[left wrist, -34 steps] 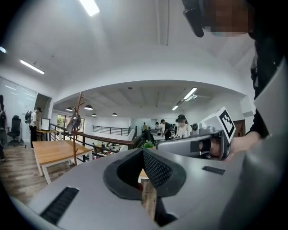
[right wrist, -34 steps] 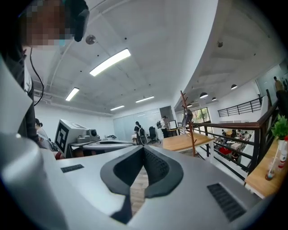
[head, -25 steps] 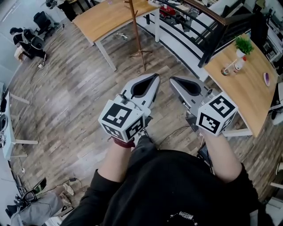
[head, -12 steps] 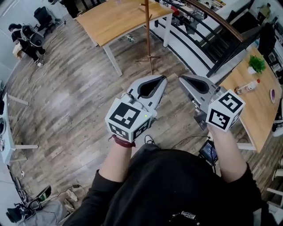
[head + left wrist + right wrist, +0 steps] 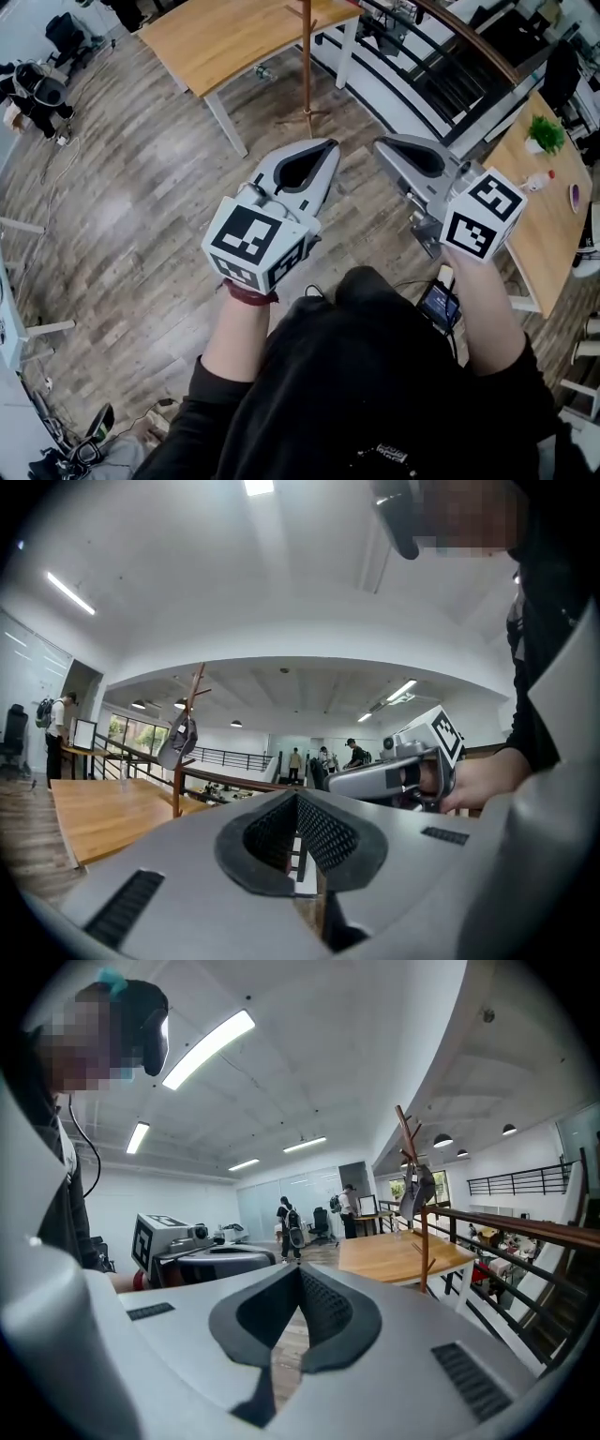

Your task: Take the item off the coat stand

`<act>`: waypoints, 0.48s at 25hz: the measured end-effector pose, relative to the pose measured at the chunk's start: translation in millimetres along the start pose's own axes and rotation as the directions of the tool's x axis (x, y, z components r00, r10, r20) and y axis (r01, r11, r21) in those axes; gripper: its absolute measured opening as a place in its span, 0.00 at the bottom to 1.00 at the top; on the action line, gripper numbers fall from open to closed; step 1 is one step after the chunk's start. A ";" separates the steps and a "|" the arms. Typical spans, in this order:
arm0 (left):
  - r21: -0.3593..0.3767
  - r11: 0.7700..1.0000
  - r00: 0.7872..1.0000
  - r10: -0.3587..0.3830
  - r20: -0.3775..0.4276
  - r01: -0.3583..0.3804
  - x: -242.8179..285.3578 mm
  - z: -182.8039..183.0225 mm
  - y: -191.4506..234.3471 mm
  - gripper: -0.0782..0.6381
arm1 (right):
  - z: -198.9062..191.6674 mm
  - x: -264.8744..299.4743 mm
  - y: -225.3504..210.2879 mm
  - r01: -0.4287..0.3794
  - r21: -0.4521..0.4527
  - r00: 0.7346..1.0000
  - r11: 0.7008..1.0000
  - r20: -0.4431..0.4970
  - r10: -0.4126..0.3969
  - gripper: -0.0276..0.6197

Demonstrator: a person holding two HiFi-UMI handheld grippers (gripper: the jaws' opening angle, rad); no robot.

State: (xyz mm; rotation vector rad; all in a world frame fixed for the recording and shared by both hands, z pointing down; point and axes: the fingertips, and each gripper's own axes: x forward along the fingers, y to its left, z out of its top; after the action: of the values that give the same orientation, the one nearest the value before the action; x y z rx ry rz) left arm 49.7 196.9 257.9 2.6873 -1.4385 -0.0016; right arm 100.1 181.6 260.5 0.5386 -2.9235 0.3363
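Plank floor [image 5: 141, 206], wooden desks [image 5: 225, 37]

Floor [image 5: 141, 206]: coat stand [image 5: 306, 66], left table [image 5: 225, 37], right table [image 5: 539, 230] standing.
Right table: plant [image 5: 547, 134], bottle [image 5: 537, 181] on top.

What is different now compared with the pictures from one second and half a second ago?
The person walked forward over the wooden floor, holding the left tongs and right tongs out toward the coat stand; the potted plant on the right table slid lower and rightward in the head view. Nothing was gripped or released. Both tongs stayed shut and empty; the grey item hangs on the stand.
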 end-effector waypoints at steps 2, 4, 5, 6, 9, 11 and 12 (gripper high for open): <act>-0.021 1.000 1.000 0.002 0.000 -0.002 13.0 3.5 9.1 0.10 | -0.2 5.1 -9.3 -0.005 -0.014 1.000 1.000 -0.013 0.005 0.07; -0.039 0.999 1.000 -0.010 0.003 0.010 26.5 10.1 16.3 0.10 | 2.5 10.1 -21.2 -0.012 -0.013 1.000 1.000 -0.015 0.012 0.07; -0.039 0.999 1.000 -0.018 0.003 0.018 33.0 12.8 20.7 0.10 | 4.9 14.3 -28.1 -0.017 -0.012 1.000 1.000 -0.013 0.017 0.07; -0.033 0.999 1.000 -0.024 0.001 0.024 38.8 14.9 26.6 0.10 | 7.7 20.5 -35.3 -0.022 -0.014 1.000 1.000 -0.012 0.022 0.07; -0.017 1.000 1.000 -0.024 -0.009 0.024 53.7 15.9 51.5 0.10 | 15.9 43.1 -57.9 -0.039 -0.023 0.999 0.999 -0.012 0.039 0.07; -0.012 1.000 1.000 -0.015 -0.016 0.015 68.7 13.7 68.6 0.10 | 21.8 52.0 -76.3 -0.053 -0.018 0.999 0.998 0.010 0.053 0.07; -0.009 1.000 1.000 -0.010 -0.016 0.010 78.4 13.7 76.4 0.10 | 24.3 54.9 -86.9 -0.058 -0.019 0.998 0.998 0.021 0.059 0.07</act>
State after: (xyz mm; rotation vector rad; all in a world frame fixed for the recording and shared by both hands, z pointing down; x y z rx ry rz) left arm 29.2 88.5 254.0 2.6810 -1.4167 0.0129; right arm 78.6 78.3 263.9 0.4575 -2.9643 0.3127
